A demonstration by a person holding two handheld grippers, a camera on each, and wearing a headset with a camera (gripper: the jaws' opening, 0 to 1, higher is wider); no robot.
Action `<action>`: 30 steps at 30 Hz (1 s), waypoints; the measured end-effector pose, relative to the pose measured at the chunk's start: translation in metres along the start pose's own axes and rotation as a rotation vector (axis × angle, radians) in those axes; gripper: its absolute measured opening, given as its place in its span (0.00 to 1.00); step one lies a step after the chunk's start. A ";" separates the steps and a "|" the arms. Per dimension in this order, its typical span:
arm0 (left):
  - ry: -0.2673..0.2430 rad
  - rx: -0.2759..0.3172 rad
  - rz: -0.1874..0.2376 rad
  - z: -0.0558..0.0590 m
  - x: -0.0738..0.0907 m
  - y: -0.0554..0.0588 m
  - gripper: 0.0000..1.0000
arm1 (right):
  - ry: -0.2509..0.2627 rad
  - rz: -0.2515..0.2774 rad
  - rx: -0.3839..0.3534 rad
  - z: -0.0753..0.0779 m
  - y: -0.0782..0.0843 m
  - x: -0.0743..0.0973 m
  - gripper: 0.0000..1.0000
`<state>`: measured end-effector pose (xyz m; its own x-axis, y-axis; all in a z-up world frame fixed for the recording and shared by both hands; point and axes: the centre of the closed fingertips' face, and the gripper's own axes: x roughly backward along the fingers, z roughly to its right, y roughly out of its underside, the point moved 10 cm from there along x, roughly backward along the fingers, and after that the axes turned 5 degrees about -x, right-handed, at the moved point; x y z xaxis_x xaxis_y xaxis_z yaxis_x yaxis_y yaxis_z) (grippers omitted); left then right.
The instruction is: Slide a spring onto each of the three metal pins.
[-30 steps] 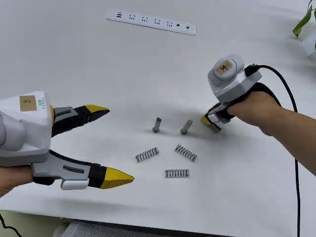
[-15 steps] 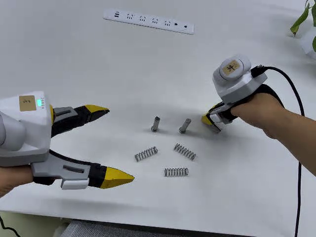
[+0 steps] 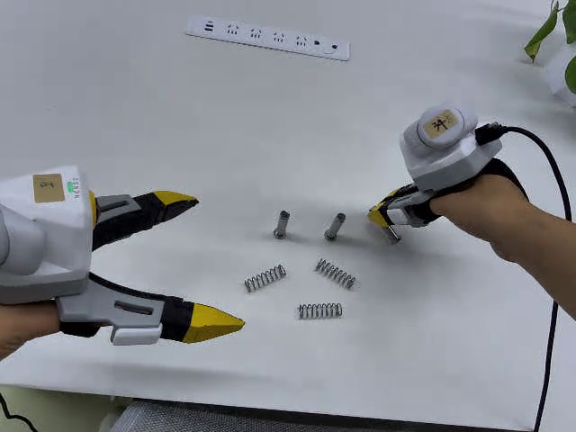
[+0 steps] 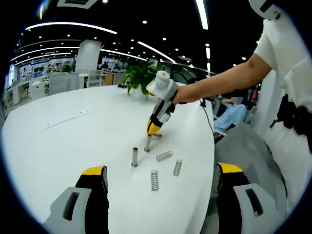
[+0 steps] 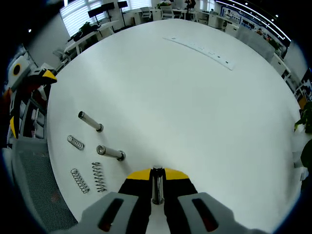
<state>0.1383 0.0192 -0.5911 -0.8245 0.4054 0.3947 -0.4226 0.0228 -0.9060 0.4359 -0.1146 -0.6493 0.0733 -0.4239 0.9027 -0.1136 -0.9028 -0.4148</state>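
Moved since a second ago: my right gripper [image 3: 385, 217] has swung its body out to the right and tipped over further, while its yellow tips sit almost where they were. My left gripper [image 3: 219, 263] has held its place.
Right tongs: clenched on one short grey metal pin [image 5: 157, 187]. It lies lengthwise between the jaws, with its lower end poking out past the tips toward the white tabletop [image 3: 180, 117]. I cannot tell whether that end touches the surface.
Left tongs: released, jaws spread wide with nothing between them. They are held low at the near left, well apart from the parts.
Pins, count: three. One is in my right tongs. The first standing pin [image 3: 282, 224] and the second standing pin [image 3: 335, 226] stand upright side by side on the tabletop, apart from each other. The second is near the right gripper's tips.
Springs, count: three small coiled wire springs, all lying on their sides on the near side of the standing pins. The left spring [image 3: 266, 279], the right spring [image 3: 336, 274] and the nearest spring [image 3: 320, 311] lie loose, apart from one another and from the pins.
Elsewhere: one long white power strip [image 3: 266, 37] lies along the far side. Green plant leaves [image 3: 547, 29] show at the far right corner. One black cable [image 3: 551, 193] runs back from the right gripper.
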 end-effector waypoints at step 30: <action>0.030 -0.012 -0.011 0.006 -0.009 -0.005 0.94 | -0.029 0.137 -0.006 -0.002 0.017 0.025 0.09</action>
<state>0.1452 0.0100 -0.5890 -0.8085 0.4319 0.3997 -0.4264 0.0383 -0.9037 0.4335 -0.1401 -0.6335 0.0850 -0.5454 0.8338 -0.1306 -0.8357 -0.5334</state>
